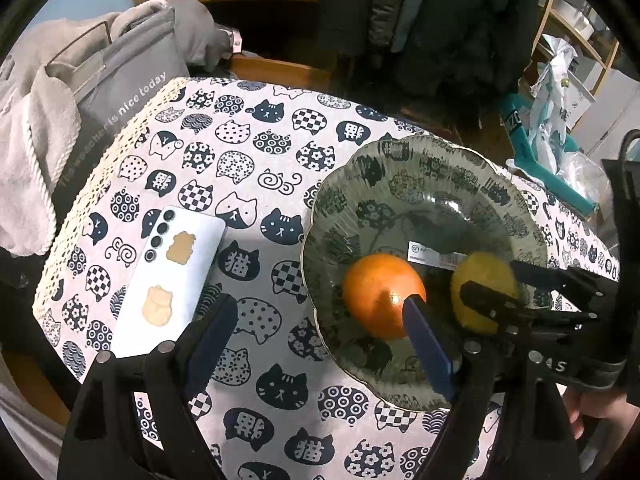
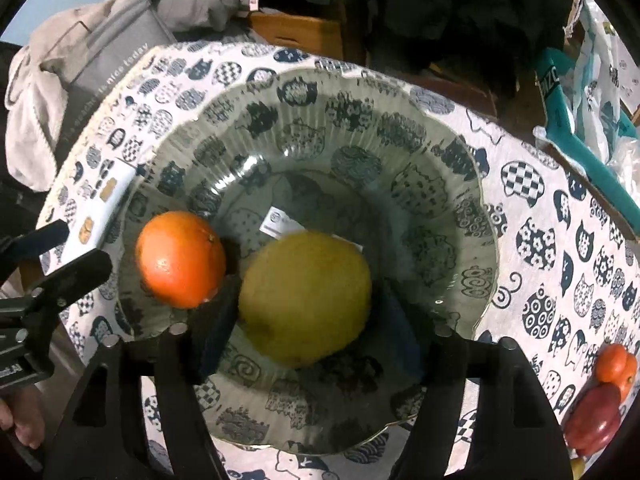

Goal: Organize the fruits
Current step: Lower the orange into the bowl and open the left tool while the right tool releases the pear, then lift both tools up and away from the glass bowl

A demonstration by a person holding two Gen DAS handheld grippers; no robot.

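A glass plate [image 1: 440, 168] [image 2: 360, 92] with a wavy rim lies on the cat-print tablecloth. An orange [image 1: 380, 294] [image 2: 180, 258] and a yellow lemon [image 1: 486, 280] [image 2: 306, 296] lie in it. My left gripper [image 1: 316, 320] is open and empty, its right finger just in front of the orange. My right gripper [image 2: 308, 320] is open around the lemon, a finger on either side; it also shows in the left wrist view [image 1: 512, 284]. Whether the fingers touch the lemon I cannot tell.
A white phone [image 1: 172, 276] lies left of the plate. More fruit, a red one [image 2: 596, 420] and small orange ones [image 2: 616, 362], lies at the table's right edge. Grey clothes [image 1: 60, 100] and a teal bag [image 1: 560, 160] lie beyond the table.
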